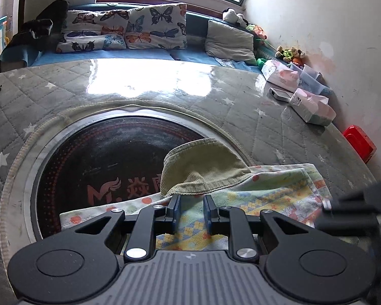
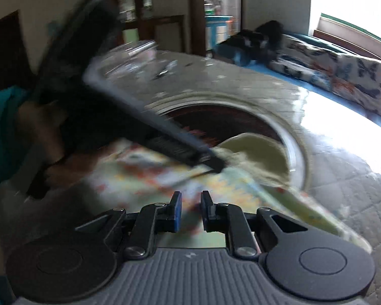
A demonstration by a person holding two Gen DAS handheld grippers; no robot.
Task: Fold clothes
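Nearest you, your left gripper hung just above the patterned cloth, its jaws parted and pinching nothing. Your right gripper was likewise spread and empty over the same cloth, though its view was badly smeared by motion, so I could not tell whether either set of fingertips touched the fabric. The cloth lay flat at the near edge of the quilted table cover, partly over the dark round plate set into the table, with an olive corduroy piece resting on its far side. To fold well, I judge you needed to slow down, settle each gripper on a near corner, and close on a single layer only. The corduroy piece would likely ride along or bunch unless moved off first. Far off by the wall sat the tissue packs.
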